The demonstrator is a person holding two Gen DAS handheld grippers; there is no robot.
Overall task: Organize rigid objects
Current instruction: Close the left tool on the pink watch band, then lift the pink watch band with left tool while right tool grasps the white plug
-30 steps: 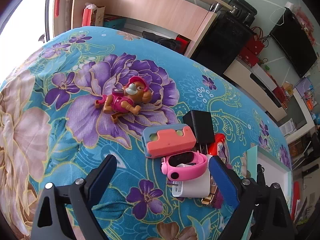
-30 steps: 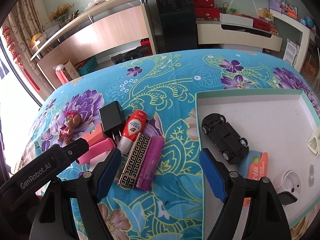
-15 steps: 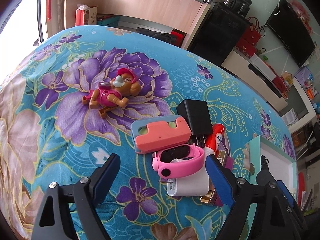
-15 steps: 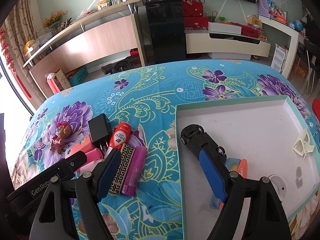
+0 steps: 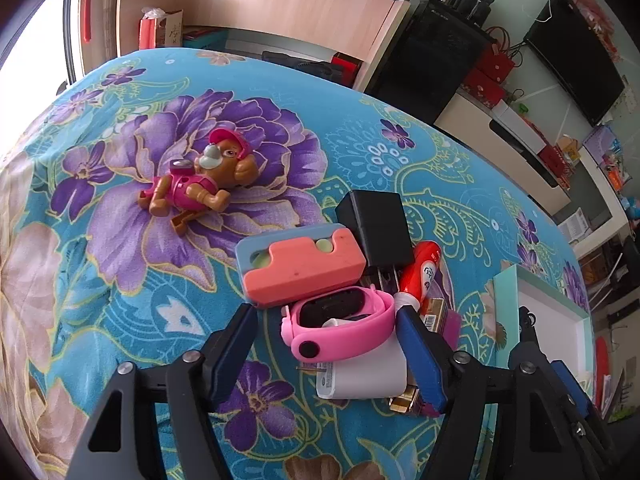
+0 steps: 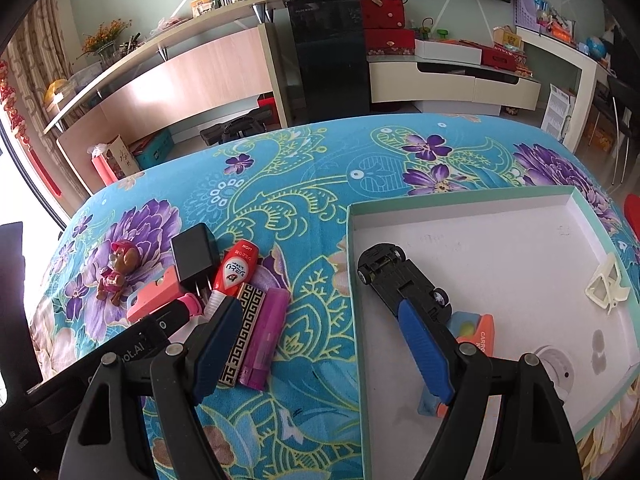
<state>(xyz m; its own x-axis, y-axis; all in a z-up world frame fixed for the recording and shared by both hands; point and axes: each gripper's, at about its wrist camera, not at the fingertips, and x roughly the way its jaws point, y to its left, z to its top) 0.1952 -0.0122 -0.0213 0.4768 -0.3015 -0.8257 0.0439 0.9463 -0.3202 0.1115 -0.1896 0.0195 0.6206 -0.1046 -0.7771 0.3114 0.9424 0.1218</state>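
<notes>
Closing in, the left tool (image 5: 326,354) has sunk toward the pink plastic wristwatch (image 5: 340,330), jaws just narrowing but not yet pressing it.

Right tool (image 6: 320,352) hangs wide and empty over the white shallow box's (image 6: 460,204) near edge. Inside lie a black toy car (image 6: 394,276) and a cream clip (image 6: 606,284) at three o'clock. Left on the flowered bench (image 5: 132,308), I'd judge: watch, black charger (image 5: 378,222), salmon-and-blue block (image 5: 300,266), and a brown puppy figure (image 5: 200,178) at ten o'clock.

The left gripper (image 5: 326,352) is pointing steeply downward, its jaws having just been closing, though a gap is showing beside the left pad. The right gripper (image 6: 320,344) is angling downward too, its jaws standing wide apart, gripping nothing.
</notes>
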